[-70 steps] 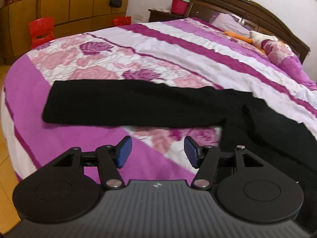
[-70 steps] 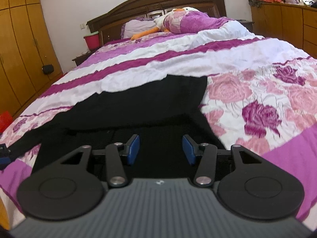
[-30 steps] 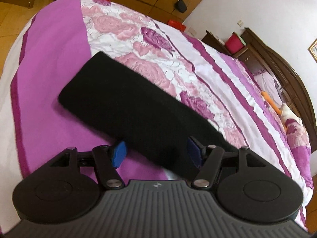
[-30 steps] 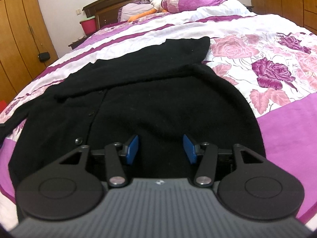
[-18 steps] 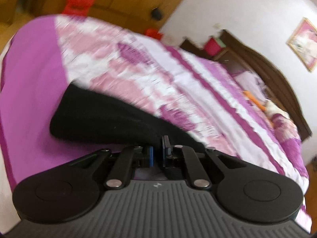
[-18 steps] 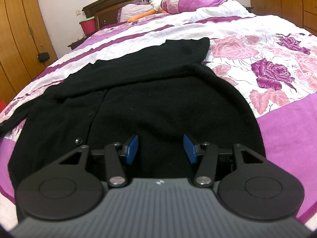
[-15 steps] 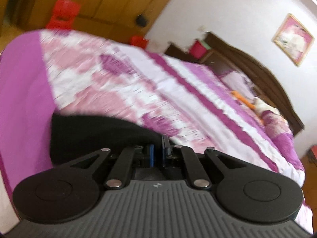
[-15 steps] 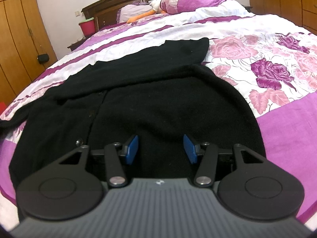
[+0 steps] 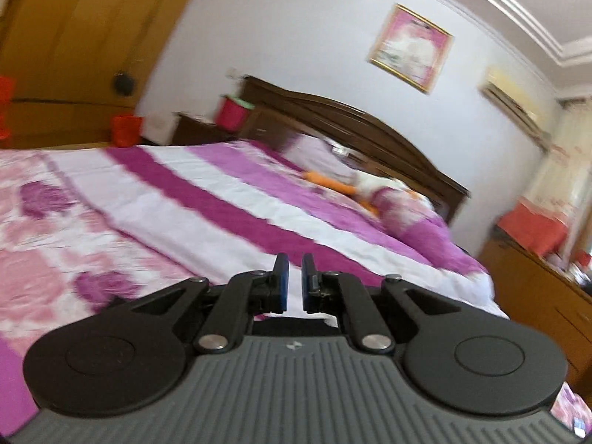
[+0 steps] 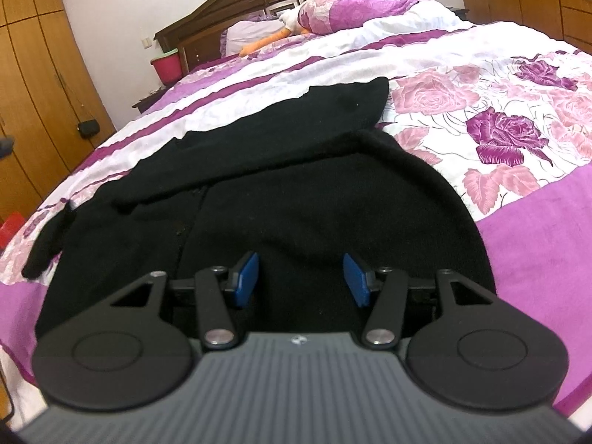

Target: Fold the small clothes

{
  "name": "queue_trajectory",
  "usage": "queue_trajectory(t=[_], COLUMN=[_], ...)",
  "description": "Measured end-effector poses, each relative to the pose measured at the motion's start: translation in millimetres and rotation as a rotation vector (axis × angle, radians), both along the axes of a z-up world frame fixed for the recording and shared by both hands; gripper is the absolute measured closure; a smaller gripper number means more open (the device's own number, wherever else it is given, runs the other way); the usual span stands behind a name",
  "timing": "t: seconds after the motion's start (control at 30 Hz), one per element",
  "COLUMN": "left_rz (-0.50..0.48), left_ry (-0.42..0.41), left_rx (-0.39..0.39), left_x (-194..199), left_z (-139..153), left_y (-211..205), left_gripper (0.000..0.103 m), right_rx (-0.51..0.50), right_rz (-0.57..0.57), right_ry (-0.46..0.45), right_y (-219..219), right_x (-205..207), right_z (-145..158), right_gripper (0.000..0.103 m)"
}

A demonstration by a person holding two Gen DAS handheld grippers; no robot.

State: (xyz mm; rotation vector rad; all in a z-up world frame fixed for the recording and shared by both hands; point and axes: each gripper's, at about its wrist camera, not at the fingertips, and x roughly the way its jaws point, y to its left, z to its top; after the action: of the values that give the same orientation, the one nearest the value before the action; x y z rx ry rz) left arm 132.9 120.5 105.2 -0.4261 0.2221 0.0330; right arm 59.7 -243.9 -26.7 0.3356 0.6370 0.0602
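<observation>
A black buttoned cardigan (image 10: 296,192) lies spread on the purple floral bedspread (image 10: 518,129). Its right sleeve (image 10: 314,118) is folded across the chest. Its left sleeve (image 10: 48,244) is lifted off the bed at the far left. My right gripper (image 10: 300,277) is open and empty, hovering over the cardigan's lower hem. My left gripper (image 9: 292,277) has its jaws nearly closed with a thin gap; only a sliver of black cloth (image 9: 292,327) shows beneath them. The left wrist view is blurred and tilted up toward the headboard.
Pillows and an orange and white plush toy (image 10: 281,33) lie at the headboard (image 9: 351,125). A pink bucket (image 10: 168,64) stands on the nightstand. Wooden wardrobes (image 10: 33,85) line the left wall, a wooden dresser (image 9: 536,296) the right.
My left gripper closed on the left sleeve's end and swung up and inward; the sleeve has lifted off the bed. My right gripper has stayed still and open.
</observation>
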Motion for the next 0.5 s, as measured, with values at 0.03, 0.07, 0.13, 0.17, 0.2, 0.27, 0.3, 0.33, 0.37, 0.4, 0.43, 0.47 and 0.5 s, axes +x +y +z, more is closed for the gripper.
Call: queue_trajectory(t=[0.03, 0.07, 0.13, 0.17, 0.2, 0.27, 0.3, 0.33, 0.37, 0.4, 0.43, 0.47, 0.5], left_rz=[-0.016, -0.021, -0.003, 0.021, 0.034, 0.054, 0.068, 0.081, 0.1, 0.124, 0.145, 0.176, 0.201], left_ry=[0.006, 0.014, 0.047, 0.07, 0.089, 0.138, 0.166, 0.189, 0.212, 0.237, 0.255, 0.273, 0.286], left_rx=[0.005, 0.009, 0.02, 0.033, 0.051, 0.1, 0.119, 0.129, 0.132, 0.129, 0.124, 0.118, 0.113], left_x=[3.2, 5.2, 7.6, 7.9, 8.0, 7.1, 5.4, 3.2, 1.0, -2.0, -5.1, -9.8, -15.4], left_z=[1.4, 1.5, -2.0, -5.5, -9.0, -17.8, -23.6, -29.2, -36.4, -44.3, -50.6, -57.5, -62.8], left_y=[-9.5, -18.7, -30.3, -35.9, -39.6, -44.0, -42.9, -40.3, -35.6, -28.0, -19.9, -12.9, -3.2], left_gripper=[0.095, 0.095, 0.095, 0.094, 0.093, 0.093, 0.092, 0.09, 0.081, 0.066, 0.057, 0.044, 0.04], right_rx=[0.003, 0.005, 0.008, 0.01, 0.012, 0.013, 0.011, 0.009, 0.006, 0.005, 0.005, 0.006, 0.005], right_rz=[0.0, 0.001, 0.004, 0.005, 0.002, 0.001, 0.004, 0.008, 0.014, 0.02, 0.026, 0.031, 0.038], right_ry=[0.0, -0.001, -0.004, -0.007, -0.007, -0.013, -0.02, -0.027, -0.037, -0.044, -0.049, -0.052, -0.054], right_y=[-0.6, -1.0, -2.2, -3.2, -4.6, -6.1, -6.2, -6.0, -5.2, -4.1, -3.4, -2.3, -0.9], right_x=[-0.1, -0.3, -1.1, -1.7, -2.3, -3.2, -3.7, -4.1, -4.5, -4.9, -4.2, -4.1, -3.9], right_z=[-0.1, 0.0, 0.9, 1.3, 1.4, 3.2, 4.5, 6.0, 7.8, 9.0, 10.0, 10.8, 11.0], right_gripper=[0.05, 0.05, 0.05, 0.05, 0.05, 0.049, 0.049, 0.049, 0.049, 0.049, 0.049, 0.049, 0.049])
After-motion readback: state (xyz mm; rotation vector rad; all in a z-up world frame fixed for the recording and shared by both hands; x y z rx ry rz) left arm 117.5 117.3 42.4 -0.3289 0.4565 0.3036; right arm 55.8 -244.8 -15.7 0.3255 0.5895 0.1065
